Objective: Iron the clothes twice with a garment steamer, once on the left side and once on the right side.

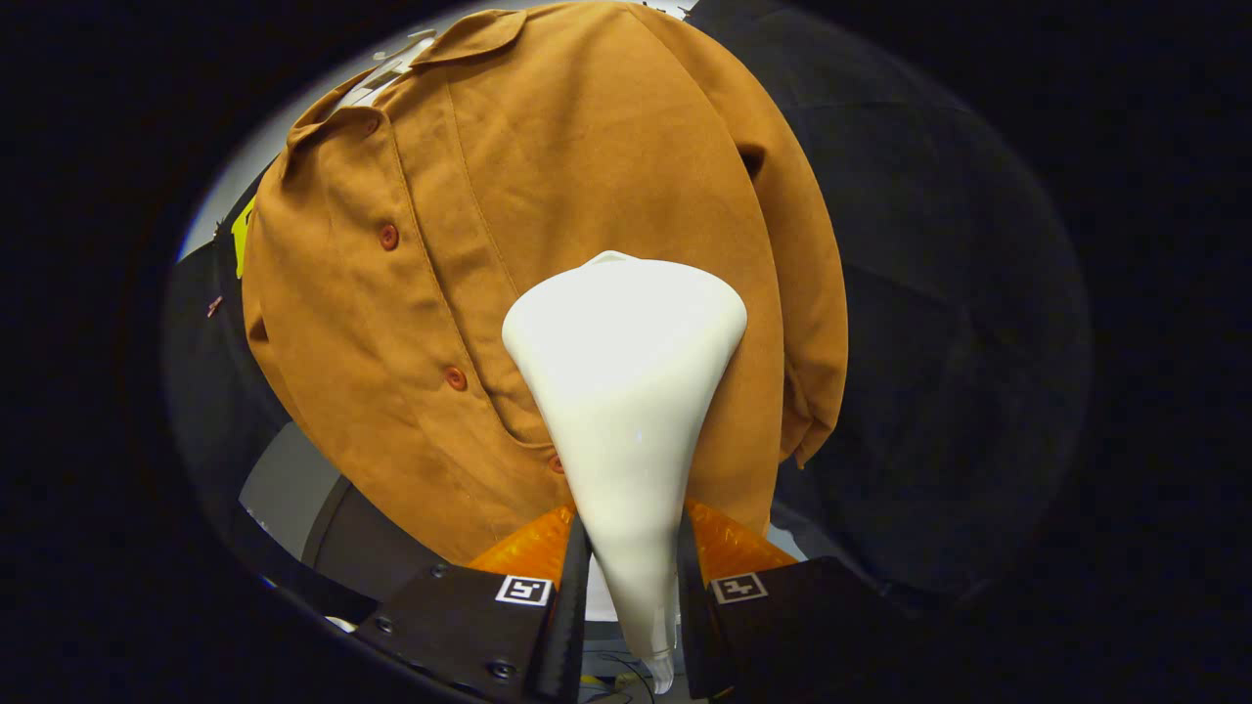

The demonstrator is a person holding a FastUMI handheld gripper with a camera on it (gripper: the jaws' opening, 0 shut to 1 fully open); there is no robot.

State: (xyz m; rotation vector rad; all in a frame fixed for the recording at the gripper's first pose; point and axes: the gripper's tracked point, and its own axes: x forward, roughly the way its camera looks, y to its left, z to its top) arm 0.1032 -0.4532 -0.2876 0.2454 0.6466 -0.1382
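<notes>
A brown button-up shirt (548, 225) hangs just ahead of me, collar at the top, its button placket running down left of the middle. A white garment steamer (626, 391) with a wide flared head stands between my fingers, its narrow handle pinched by both of them. My gripper (631, 577) is shut on that handle. The steamer head rests against or very near the shirt front, right of the placket, at about mid height. The shirt's right sleeve (802, 323) hangs down beside the steamer head.
Black cloth (959, 323) backs the shirt on the right and the left. Below the shirt's hem on the left, a grey surface (284, 489) and a dark curved object (362, 548) show. A white hanger part (391, 68) peeks out by the collar.
</notes>
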